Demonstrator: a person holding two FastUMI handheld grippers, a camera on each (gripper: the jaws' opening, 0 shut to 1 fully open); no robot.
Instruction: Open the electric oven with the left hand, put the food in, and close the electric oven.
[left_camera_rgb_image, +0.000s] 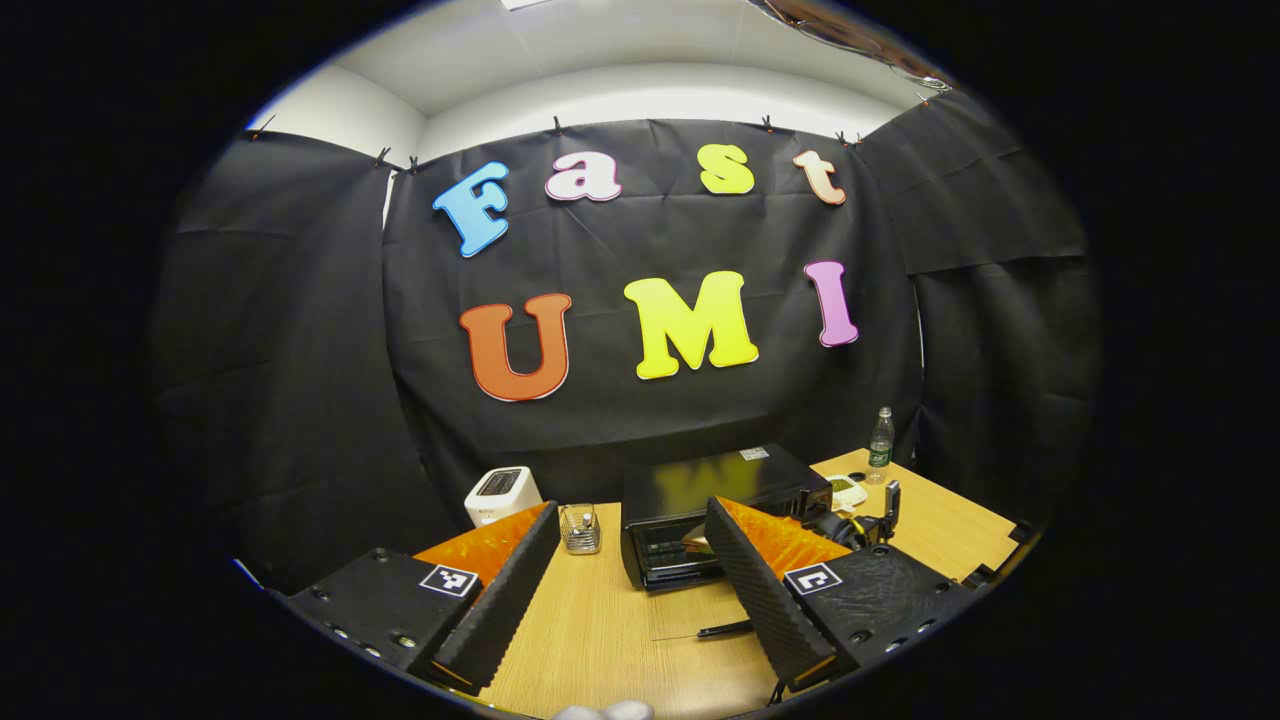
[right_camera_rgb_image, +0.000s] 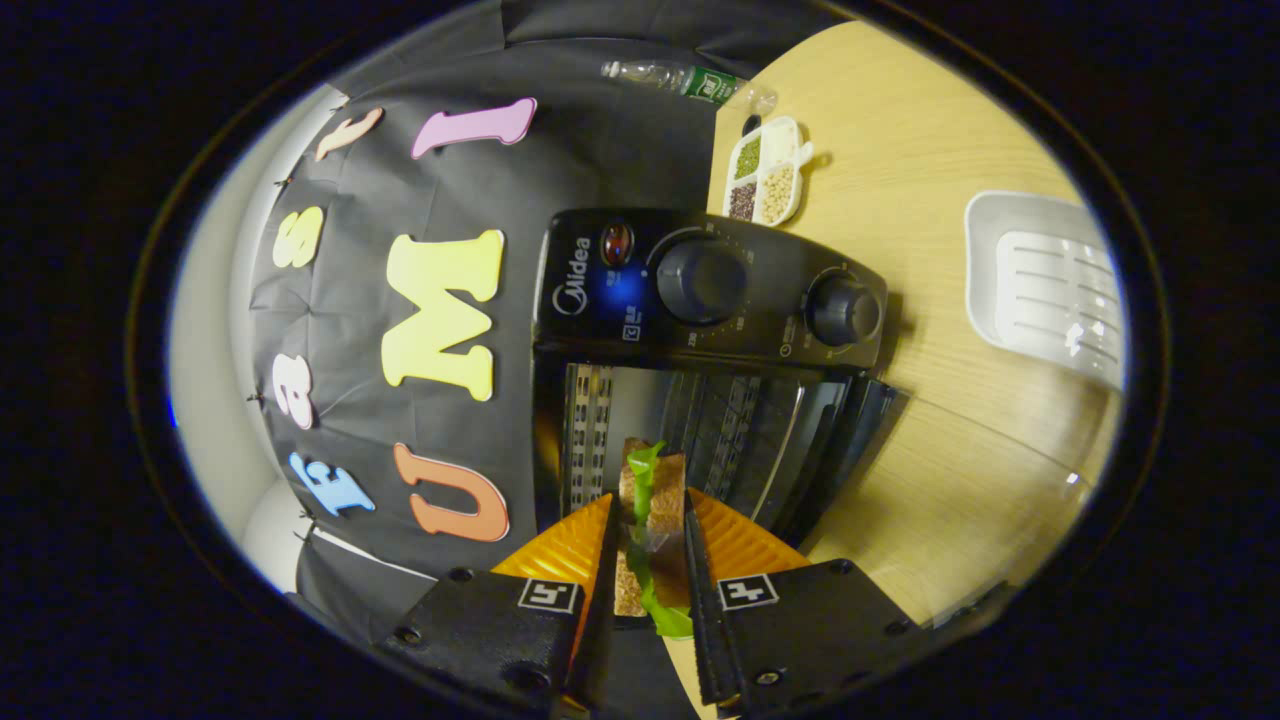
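The black electric oven (left_camera_rgb_image: 700, 482) stands mid-table with its glass door (left_camera_rgb_image: 690, 608) folded down flat toward me. My left gripper (left_camera_rgb_image: 630, 512) hangs open in front of it, holding nothing. In the right gripper view the oven (right_camera_rgb_image: 700, 290) appears turned sideways, knobs on top and its cavity (right_camera_rgb_image: 700, 420) open. My right gripper (right_camera_rgb_image: 650, 500) is shut on a sandwich (right_camera_rgb_image: 652, 490) with green lettuce, right at the cavity's mouth. The left gripper view shows the right gripper (left_camera_rgb_image: 862, 520) at the oven's front, partly hidden behind my own finger, with the sandwich (left_camera_rgb_image: 697, 543) at the opening.
A white toaster (left_camera_rgb_image: 500, 493) and a small glass jar (left_camera_rgb_image: 580, 528) stand left of the oven. A water bottle (left_camera_rgb_image: 880, 440) and a compartment dish (right_camera_rgb_image: 765, 170) of grains sit behind it. A white tray (right_camera_rgb_image: 1040, 290) lies on the wooden table (right_camera_rgb_image: 900, 110).
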